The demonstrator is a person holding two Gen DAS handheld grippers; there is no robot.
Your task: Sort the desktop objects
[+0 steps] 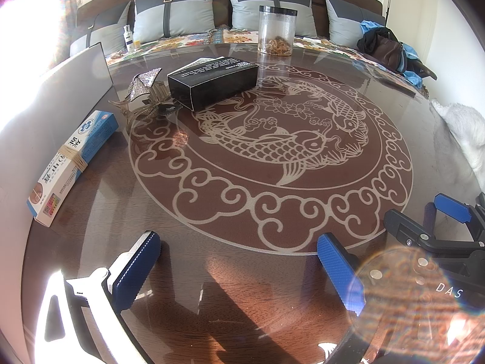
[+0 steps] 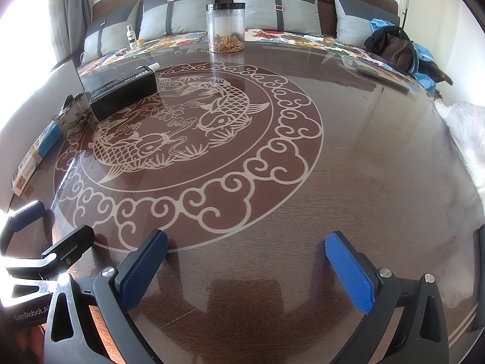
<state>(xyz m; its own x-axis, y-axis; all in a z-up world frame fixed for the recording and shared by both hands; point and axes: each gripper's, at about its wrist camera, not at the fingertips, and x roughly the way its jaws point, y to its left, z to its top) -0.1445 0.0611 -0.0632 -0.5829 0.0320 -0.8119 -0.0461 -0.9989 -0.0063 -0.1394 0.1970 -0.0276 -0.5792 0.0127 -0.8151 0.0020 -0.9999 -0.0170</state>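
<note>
Meanwhile, both tools, left [image 1: 239, 261] and right [image 2: 247, 261], gape wide and empty; glare may spoil aim at the hair clip [image 1: 142, 97].

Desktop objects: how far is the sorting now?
Nothing looks sorted yet. The black box, hair clip, blue box and jar sit spread on the table. Left gripper and right gripper hold nothing, jaws open. All sorting remains.

Black box [image 2: 122, 92] print too small
</note>
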